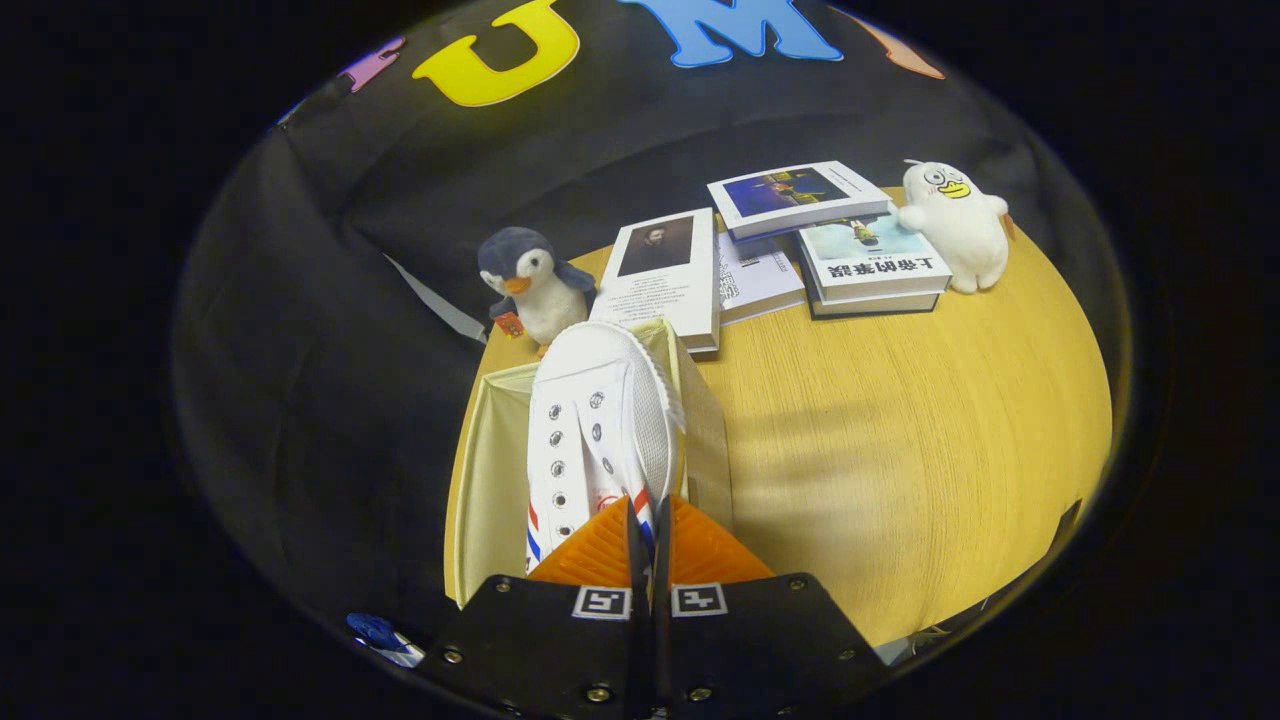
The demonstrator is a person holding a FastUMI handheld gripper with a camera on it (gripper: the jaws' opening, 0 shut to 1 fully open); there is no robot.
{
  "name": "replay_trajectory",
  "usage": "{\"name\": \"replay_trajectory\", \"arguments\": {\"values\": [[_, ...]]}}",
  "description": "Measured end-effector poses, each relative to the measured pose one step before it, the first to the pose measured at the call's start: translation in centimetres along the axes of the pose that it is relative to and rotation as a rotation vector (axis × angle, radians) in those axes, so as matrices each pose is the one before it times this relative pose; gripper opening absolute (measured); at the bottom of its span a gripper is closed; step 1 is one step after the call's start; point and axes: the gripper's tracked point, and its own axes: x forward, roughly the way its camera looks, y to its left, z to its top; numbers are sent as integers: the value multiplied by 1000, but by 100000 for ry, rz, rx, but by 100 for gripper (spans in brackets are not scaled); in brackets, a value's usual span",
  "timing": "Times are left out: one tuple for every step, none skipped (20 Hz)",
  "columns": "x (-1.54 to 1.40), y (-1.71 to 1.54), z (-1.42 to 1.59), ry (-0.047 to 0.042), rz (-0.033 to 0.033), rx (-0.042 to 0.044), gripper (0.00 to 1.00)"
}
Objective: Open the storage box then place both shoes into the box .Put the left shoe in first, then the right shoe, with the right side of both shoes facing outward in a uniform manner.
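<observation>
Tool: your tool (pixel 648 530) is closed down to a narrow slit, both fingers pinching the heel collar of the shoe (pixel 598 420); the grip is thin, on fabric edge alone.
Shoe: a white canvas sneaker with lace eyelets and a red-and-blue stripe near the heel, held toe-forward just ahead of your fingers, above or partly inside the box (pixel 490 470); how deep it sits cannot be told. Which shoe of the pair it is cannot be told either.
Box: a pale, soft-walled storage box, open at the top, standing at the near left part of the counter (pixel 900 450).
Handling: the shoe looks light, its canvas upper soft and its sole stiffer; a collar pinch lets it swing, so you would likely do better to lower it slowly and keep the sole level. The box walls appear floppy and may fold if the toe catches them.
Beyond: a penguin toy (pixel 535 282) just past the box, then books (pixel 790 250) and a white duck toy (pixel 955 225) further back.
Stage: judged mid-placement; the shoe is not yet released.
</observation>
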Motion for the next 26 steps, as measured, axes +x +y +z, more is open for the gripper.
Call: {"name": "replay_trajectory", "arguments": {"values": [[301, 139, -115, 132, -704, 147, 1], [168, 251, -182, 413, -330, -385, 1], [109, 111, 25, -273, -880, -1246, 1], [102, -36, -80, -318, -1373, -1183, 1], [46, -65, -45, -208, -1082, -551, 1], [67, 5, -22, -426, -871, -571, 1], [-51, -59, -30, -24, -494, -582, 1], [-56, 37, -138, 137, 324, -468, 1], [-318, 639, -102, 111, 3234, 288, 8], [-223, 381, 472, -2474, 1769, 1207, 22], [-686, 193, 882, -3239, 1993, 789, 46], [-768, -255, 731, -2540, -907, 206, 73], [-299, -273, 563, -1930, -114, -1129, 99], [-785, -262, 53, -1657, -231, -1067, 100], [-933, -282, 411, -1758, -17, -1407, 98], [-871, -346, 504, -2620, -214, -1391, 98], [-916, -550, 613, -2851, -424, -1617, 98], [-1061, -662, 550, -3100, -603, -1985, 98], [-994, -774, 521, -2600, -720, -1606, 98], [-973, -732, 450, -2451, -621, -1257, 98], [-1092, -942, 692, -2975, -724, -1255, 98], [-1053, -1090, 606, -2823, -1135, -1131, 98], [-1267, -1187, 819, -3401, -941, -1287, 98], [-1002, -1002, 795, -3319, -820, -1256, 98], [-1125, -1296, 900, -3475, -1293, -1672, 98], [-1046, -1209, 739, -3667, -1228, -1622, 98]]}}
